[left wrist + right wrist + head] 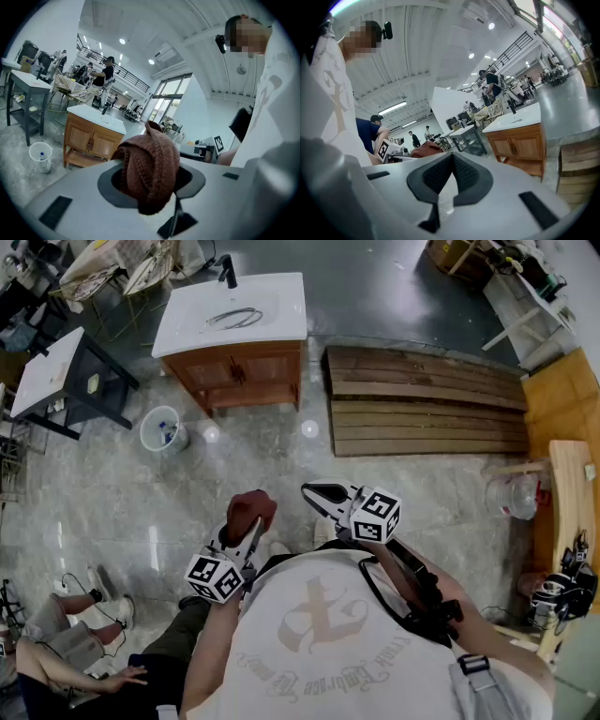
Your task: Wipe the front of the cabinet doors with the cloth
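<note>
Here, the left tool (pixel 246 529) is clamped on a bunched brown cloth (pixel 151 171), which stands up between its jaws and bulges over them. Just to its right, the right tool (pixel 451 161) is empty, its jaws drawn together at the tips with nothing between them. Both are held in front of the person's chest, well apart from the wooden cabinet (pixel 239 381), which stands ahead of the tools across a stretch of stone floor (pixel 281 460). Its two doors (pixel 528 143) are closed and face the tools, under a white basin top (pixel 234 306) with a black tap (pixel 228 273). A white bucket (pixel 162 429) sits ahead and to the left of the left tool, beside the cabinet. A stack of wooden planks (pixel 427 399) lies ahead and to the right of the right tool.
</note>
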A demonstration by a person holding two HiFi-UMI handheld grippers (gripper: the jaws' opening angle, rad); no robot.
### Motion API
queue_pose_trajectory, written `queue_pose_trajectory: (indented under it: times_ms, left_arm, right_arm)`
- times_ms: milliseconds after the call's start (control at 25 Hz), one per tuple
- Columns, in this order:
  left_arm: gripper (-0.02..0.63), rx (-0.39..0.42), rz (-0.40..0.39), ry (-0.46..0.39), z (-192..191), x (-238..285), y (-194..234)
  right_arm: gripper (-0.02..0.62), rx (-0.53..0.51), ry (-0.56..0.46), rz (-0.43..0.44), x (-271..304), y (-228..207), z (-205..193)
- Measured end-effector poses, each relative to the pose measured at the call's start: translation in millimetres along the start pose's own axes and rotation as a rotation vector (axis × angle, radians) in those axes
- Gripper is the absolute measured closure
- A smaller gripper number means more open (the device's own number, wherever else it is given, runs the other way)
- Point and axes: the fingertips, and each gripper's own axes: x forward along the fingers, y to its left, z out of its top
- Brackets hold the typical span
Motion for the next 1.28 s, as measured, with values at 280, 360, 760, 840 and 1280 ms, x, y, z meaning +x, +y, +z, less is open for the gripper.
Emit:
queue_pose_trajectory:
  times_ms: [280,360,760,840,1280]
  left_arm:
    - [0.440,-0.011,0.046,-0.012,-1,11,2]
    - [0.440,-0.009,0.052,-0.012,0,13,4]
    - [0.440,0.006,0.065,-0.012,1,28,1]
    - [0.439,0.006,0.073,-0.012,5,27,1]
    - [0.439,0.001,0.141,-0.024,11,53,5]
  right_arm:
    - [0.582,0.011,0.011,0.057,-1,-16,11]
    - [0.581,0.036,-0.006,0.052,-1,-22,14]
    - [0.581,0.047,0.033,-0.051,-11,-47,-8]
    - [0.581,0.042,0.037,-0.045,-8,-49,-3]
    - [0.581,0.150,-0.062,0.025,2,-93,50]
